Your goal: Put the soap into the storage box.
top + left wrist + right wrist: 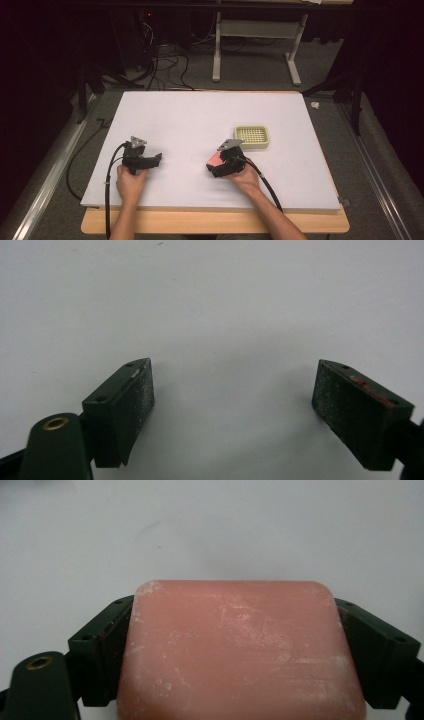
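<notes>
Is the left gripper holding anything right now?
No, the left gripper stands open, with bare white table cover between its jaws.

1. Grippers: two. Left gripper [156, 159], jaws spread wide with nothing between them; right gripper [214, 166], jaws closed on the soap.
2. Hands: two. Left hand [131, 184], right hand [246, 178], one gripper each.
3. Pink soap bar [240, 650]: one.
4. Pale green slotted soap dish [251, 137]: one.
5. White table sheet [200, 115]: one.
</notes>
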The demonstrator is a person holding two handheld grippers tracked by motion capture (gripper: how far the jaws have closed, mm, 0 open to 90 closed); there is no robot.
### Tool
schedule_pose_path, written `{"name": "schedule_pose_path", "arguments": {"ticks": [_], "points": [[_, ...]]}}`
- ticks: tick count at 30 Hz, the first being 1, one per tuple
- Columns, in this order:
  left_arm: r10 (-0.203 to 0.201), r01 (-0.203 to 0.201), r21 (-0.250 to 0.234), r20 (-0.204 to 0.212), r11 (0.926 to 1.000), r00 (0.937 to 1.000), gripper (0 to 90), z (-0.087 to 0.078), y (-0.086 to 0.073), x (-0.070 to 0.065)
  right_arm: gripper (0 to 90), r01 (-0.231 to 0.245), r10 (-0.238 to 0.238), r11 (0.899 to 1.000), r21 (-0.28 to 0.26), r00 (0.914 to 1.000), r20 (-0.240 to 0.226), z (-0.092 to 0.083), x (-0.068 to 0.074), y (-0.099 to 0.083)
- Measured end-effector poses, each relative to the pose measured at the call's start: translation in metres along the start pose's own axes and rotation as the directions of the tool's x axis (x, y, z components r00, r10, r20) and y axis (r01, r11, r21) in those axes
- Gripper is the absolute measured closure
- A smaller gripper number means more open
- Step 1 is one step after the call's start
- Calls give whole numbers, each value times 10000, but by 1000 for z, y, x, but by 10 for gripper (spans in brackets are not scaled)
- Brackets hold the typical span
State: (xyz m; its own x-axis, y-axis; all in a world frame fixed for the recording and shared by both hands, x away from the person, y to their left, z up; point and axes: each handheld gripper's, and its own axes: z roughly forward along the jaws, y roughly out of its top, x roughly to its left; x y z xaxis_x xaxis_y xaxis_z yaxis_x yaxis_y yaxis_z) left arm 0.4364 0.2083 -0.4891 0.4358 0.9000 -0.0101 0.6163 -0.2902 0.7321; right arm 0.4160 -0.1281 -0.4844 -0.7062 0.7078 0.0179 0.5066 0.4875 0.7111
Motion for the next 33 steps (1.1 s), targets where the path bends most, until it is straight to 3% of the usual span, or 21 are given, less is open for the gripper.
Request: {"name": "schedule_pose_path", "arguments": {"ticks": [33], "points": [[-7, 7, -3, 3, 10000, 10000, 175, 0, 0, 0, 135, -812, 817, 9956, -465, 9966, 105, -46, -18, -20]]}}
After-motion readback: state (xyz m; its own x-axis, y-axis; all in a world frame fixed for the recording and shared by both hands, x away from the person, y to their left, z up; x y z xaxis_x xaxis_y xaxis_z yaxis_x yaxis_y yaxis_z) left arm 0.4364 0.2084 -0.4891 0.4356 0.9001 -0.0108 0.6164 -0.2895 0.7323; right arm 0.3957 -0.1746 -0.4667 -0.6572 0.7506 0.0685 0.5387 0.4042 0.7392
